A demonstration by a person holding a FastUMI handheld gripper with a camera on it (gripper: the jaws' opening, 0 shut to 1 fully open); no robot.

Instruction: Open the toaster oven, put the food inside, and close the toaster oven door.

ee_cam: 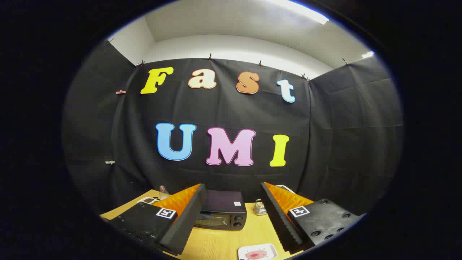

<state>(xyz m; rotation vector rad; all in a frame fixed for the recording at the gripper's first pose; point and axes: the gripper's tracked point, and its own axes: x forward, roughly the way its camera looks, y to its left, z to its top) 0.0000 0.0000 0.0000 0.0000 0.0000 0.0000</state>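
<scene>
two ribbed tongs [232,220] agape, boxy black toaster oven [222,213] beyond

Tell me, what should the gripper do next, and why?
Probably move forward and down toward the toaster oven door. The door looks shut, the gripper is open and holds nothing, and the oven sits beyond its fingers. The food on the small plate has to wait until the door opens.

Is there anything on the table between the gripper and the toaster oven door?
Nothing visible. The gripper is open, and bare table runs from between its fingers to the toaster oven. The food plate sits nearer, off to the side.
</scene>
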